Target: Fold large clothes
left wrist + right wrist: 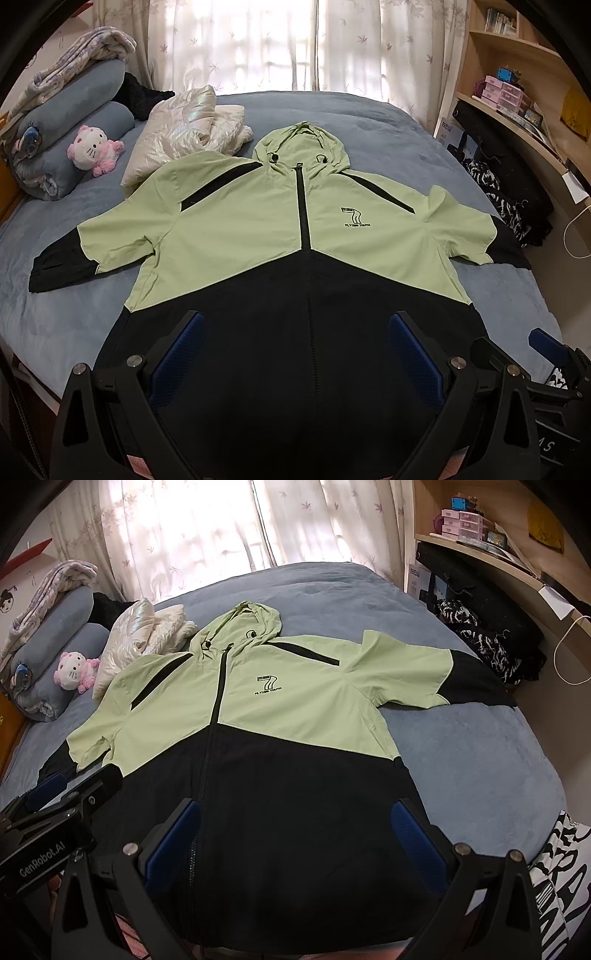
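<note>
A light green and black hooded jacket point(258, 225) point(295, 705) lies flat and zipped on the blue bed, front up, hood toward the window and both sleeves spread out. My left gripper point(295, 332) hovers open over the black hem, nothing between its blue pads point(177, 354). My right gripper point(295, 819) is also open above the hem, a little to the right, and empty. In the right wrist view the left gripper point(70, 794) shows at the lower left. The right gripper's blue fingertip point(546, 347) peeks in at the lower right of the left wrist view.
A white puffy jacket point(184, 136) lies crumpled by the left shoulder. Rolled blue bedding point(74, 122) and a pink plush cat point(94, 149) sit at far left. Black-and-white patterned clothes point(495, 199) hang off the right bed edge below wooden shelves point(517, 74). Curtains point(258, 44) hang behind.
</note>
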Tool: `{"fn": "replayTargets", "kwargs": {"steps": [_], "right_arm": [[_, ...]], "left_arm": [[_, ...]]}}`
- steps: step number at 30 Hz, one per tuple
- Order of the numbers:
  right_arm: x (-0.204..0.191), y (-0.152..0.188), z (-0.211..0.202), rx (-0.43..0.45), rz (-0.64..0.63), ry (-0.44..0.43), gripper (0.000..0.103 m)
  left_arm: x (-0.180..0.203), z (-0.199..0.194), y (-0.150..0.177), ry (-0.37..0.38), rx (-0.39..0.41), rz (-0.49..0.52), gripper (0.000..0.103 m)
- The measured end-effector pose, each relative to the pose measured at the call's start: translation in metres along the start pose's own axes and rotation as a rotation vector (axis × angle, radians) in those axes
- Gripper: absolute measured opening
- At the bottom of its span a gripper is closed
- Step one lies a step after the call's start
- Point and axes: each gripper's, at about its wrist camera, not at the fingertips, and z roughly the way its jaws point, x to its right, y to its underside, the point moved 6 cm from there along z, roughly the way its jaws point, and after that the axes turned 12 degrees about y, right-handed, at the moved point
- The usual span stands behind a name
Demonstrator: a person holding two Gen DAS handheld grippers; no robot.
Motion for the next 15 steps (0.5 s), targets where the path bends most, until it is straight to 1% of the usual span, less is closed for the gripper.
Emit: {"fn": "replayTargets", "kwargs": {"steps": [8,15], "right_arm": [[-0.0036,0.0054,0.0071,-0.023,0.002,-0.019,0.103],[-0.005,0.009,0.0077,-0.025,0.0,-0.026,0.103]], "left_arm": [[-0.0056,0.004,0.0009,-0.01,-0.009,-0.008,0.099],[-0.0072,0.0044,0.0024,-0.02,-0.01,-0.006,0.099]]}}
